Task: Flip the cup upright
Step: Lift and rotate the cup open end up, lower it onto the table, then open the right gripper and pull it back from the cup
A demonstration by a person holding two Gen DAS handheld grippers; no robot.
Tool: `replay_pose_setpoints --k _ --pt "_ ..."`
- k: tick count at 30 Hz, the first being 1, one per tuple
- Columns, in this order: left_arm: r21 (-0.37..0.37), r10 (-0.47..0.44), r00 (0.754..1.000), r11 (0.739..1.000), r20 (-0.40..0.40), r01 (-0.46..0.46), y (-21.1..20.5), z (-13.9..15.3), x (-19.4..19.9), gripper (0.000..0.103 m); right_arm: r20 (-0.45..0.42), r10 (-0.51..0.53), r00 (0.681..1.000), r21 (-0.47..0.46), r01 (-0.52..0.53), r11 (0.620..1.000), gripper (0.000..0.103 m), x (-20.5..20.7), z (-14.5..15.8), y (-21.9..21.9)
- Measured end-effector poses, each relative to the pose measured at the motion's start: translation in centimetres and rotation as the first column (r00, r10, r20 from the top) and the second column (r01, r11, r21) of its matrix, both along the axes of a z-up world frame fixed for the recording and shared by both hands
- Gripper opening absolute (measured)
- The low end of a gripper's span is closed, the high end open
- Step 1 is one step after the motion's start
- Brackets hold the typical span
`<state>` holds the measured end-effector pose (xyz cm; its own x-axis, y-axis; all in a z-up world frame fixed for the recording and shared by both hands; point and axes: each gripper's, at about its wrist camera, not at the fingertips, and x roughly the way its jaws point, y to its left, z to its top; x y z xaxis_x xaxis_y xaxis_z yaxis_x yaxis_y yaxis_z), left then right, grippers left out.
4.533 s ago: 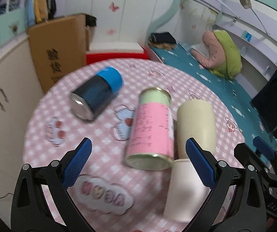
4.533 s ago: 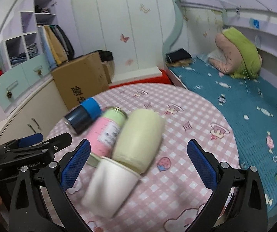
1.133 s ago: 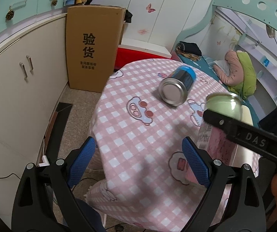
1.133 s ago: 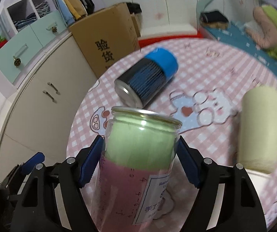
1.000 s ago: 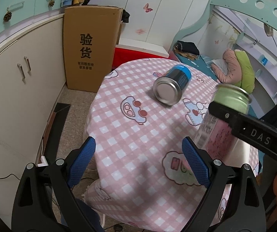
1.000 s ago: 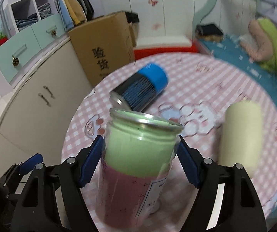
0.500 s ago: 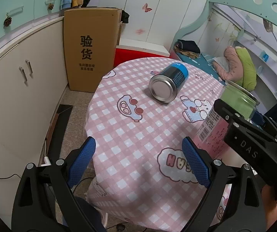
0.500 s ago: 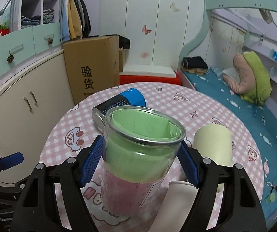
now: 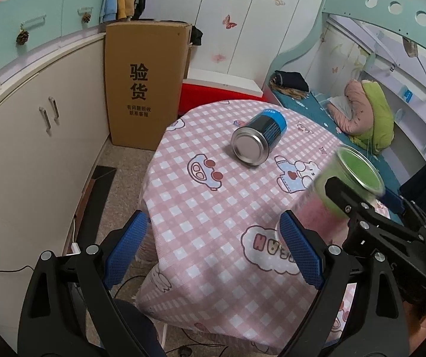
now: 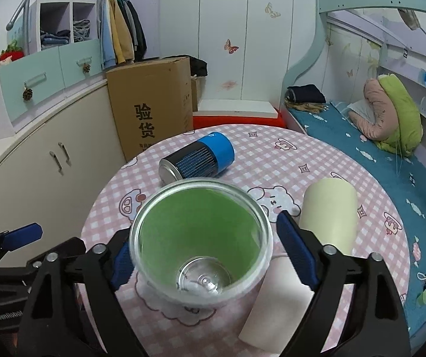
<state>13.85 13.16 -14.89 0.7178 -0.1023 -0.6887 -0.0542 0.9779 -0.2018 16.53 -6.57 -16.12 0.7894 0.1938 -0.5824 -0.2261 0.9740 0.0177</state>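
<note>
Cup upright now: your right gripper (image 10: 201,247) is clamped on the clear green-lined, pink-labelled plastic cup (image 10: 200,245), mouth up at the near edge of the pink checked round table (image 10: 317,160). Left gripper (image 9: 213,250) hangs wide apart, empty. Next, I'd judge, seat the base flat and release gently.
</note>
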Motion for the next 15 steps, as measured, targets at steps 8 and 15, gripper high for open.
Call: replay_pose_setpoints --k 8,15 --pt "0.012 -0.012 0.999 1.000 0.049 0.011 -0.9 2.0 -2.1 0.091 0.018 0.010 1.000 0.030 -0.011 1.000 0.084 -2.3 1.3 -0.8" --pt "0.032 -0.035 0.994 0.999 0.107 0.032 -2.8 4.1 -4.5 0.091 0.066 -0.005 0.998 0.052 0.001 0.999 0.084 -5.5 3.4 -2.8"
